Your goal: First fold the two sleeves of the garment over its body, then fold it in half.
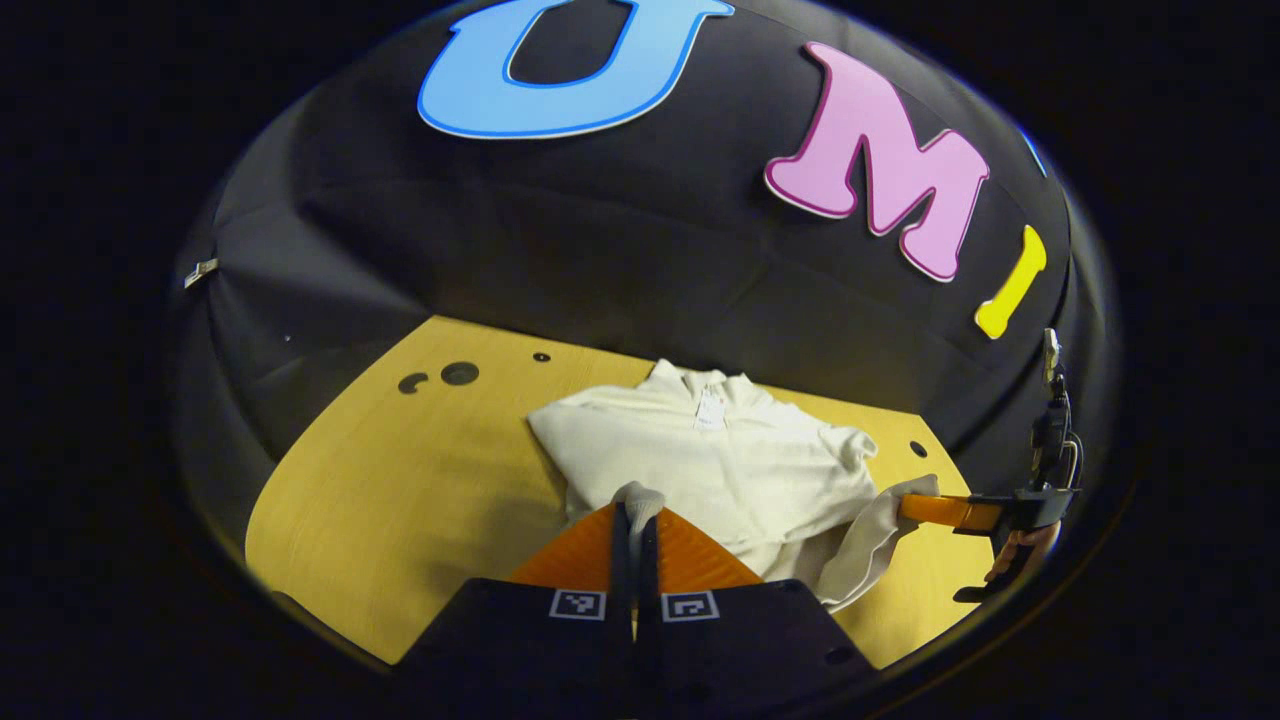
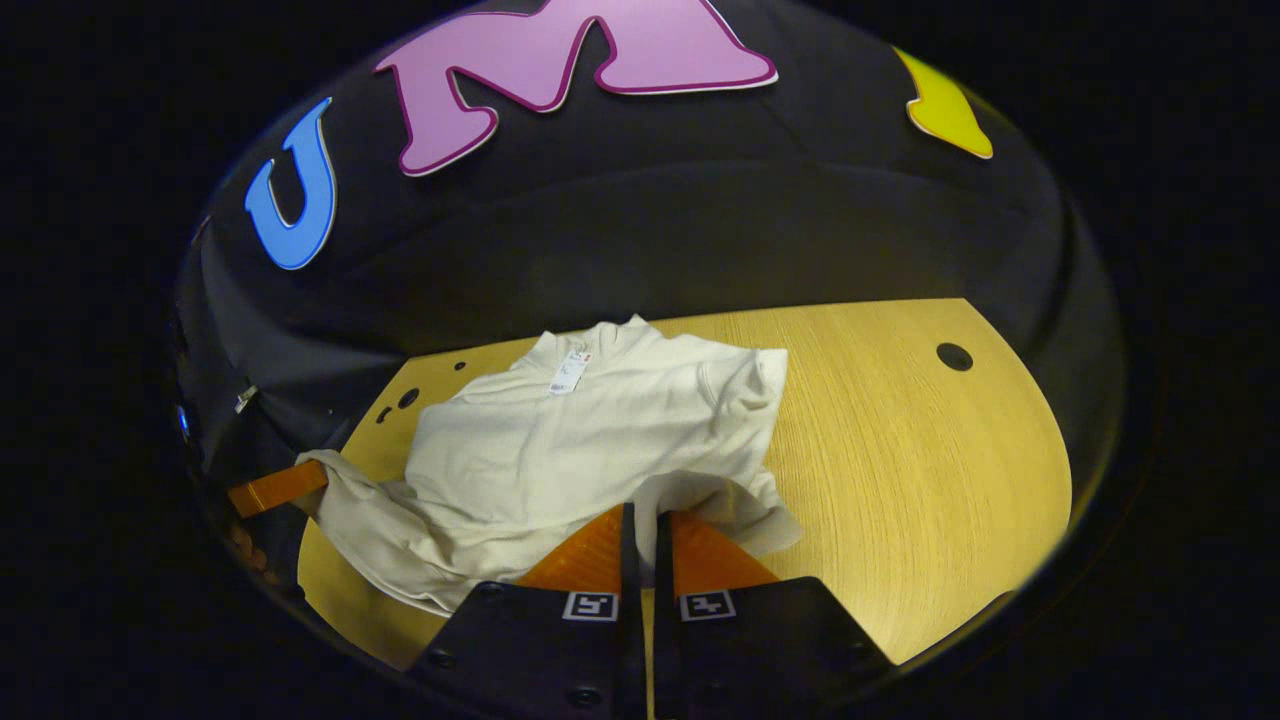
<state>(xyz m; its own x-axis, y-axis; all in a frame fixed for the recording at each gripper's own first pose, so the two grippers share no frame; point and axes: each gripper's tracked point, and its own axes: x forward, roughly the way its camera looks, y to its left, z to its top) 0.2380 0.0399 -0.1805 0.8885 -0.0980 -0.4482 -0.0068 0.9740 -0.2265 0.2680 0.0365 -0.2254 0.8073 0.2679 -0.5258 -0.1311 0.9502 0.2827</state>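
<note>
While the cream garment [image 2: 590,430] lies rumpled mid-tabletop [image 2: 900,450], collar toward 12 o'clock | left hand-held gripper [image 1: 634,515] pinched closed on a fold of cloth at 6 o'clock | right hand-held gripper [image 2: 640,530] clamped on the hem at 6 o'clock.

A wooden counter [image 2: 900,450] with round dark holes [image 2: 953,356] toward two o'clock meets the black cloth wall [image 2: 640,230] at twelve.
</note>
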